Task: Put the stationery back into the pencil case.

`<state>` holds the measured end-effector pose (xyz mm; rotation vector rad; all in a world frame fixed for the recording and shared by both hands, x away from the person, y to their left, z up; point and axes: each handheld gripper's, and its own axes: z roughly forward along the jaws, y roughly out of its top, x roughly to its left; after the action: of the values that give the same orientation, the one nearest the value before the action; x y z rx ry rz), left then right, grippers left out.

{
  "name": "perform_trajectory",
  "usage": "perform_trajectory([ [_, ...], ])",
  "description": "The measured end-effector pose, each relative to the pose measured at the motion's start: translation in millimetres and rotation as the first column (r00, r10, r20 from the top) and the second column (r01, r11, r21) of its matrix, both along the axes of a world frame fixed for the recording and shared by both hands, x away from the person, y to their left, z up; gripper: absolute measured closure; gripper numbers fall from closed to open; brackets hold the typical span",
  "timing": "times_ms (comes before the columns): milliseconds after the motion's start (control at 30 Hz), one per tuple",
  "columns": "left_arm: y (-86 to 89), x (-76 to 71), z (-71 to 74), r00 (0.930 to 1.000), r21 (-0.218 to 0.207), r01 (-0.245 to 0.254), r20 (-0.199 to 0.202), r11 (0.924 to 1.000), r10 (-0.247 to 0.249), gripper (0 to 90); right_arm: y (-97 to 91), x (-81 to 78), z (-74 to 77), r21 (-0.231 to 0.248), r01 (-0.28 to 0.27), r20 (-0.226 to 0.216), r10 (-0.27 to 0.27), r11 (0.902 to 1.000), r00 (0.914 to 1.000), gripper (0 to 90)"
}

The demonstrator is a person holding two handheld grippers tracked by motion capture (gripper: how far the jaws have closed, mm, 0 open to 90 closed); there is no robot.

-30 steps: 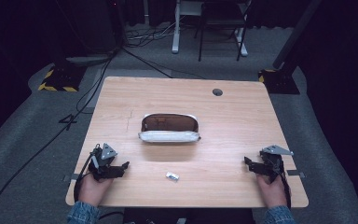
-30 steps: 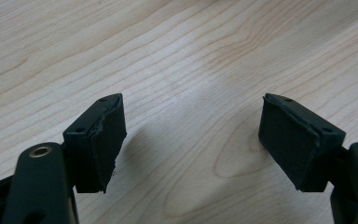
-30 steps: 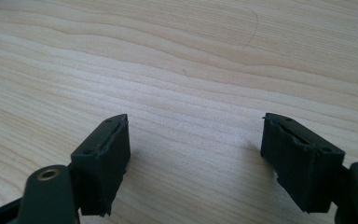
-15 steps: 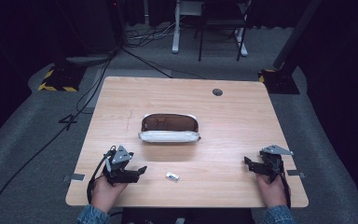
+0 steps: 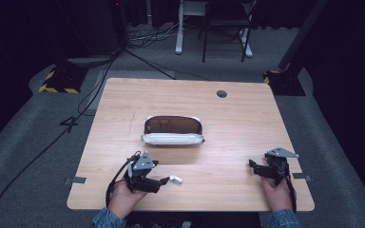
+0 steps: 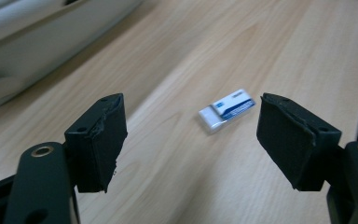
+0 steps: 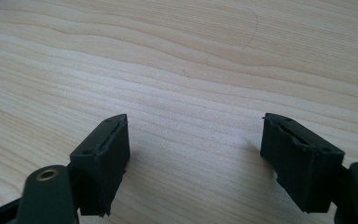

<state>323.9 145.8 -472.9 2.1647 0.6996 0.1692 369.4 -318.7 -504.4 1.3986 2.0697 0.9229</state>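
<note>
The left gripper view brings out print the high view blurs: the small white rectangular eraser (image 6: 227,110) wears a blue-and-white sleeve, its long axis slanting up to the right, lying flat on the pale wood-grain table (image 6: 270,42) just ahead of the left black two-jaw gripper (image 6: 191,140), whose jaws stand wide apart. From above, the eraser (image 5: 175,179) sits beside that gripper (image 5: 164,181), near the front edge. The oblong brown-lined white pouch (image 5: 173,130) lies mid-table. The right black gripper (image 7: 193,156) rests spread apart over bare wood.
</note>
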Motion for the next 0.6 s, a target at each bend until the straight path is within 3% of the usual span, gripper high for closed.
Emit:
perform_trajectory([
  [300,-34.8,3.2,-10.3,0.9953,0.07,0.096,-0.02,0.9929,-0.095,27.2,0.1,-0.1,0.0,0.0,0.0,0.0,0.0,1.0,1.0,24.6],
  [400,-44.3,4.9,-13.7,0.9939,0.126,0.111,-0.014,0.9858,-0.11,27.5,0.1,-0.1,0.0,-0.001,0.0,0.0,0.0,1.0,1.0,24.6],
  [600,-52.4,8.8,-18.0,0.9917,0.142,0.128,-0.02,0.9815,-0.127,28.3,0.2,-0.2,0.0,-0.001,0.0,0.0,0.0,1.0,1.0,24.6],
])
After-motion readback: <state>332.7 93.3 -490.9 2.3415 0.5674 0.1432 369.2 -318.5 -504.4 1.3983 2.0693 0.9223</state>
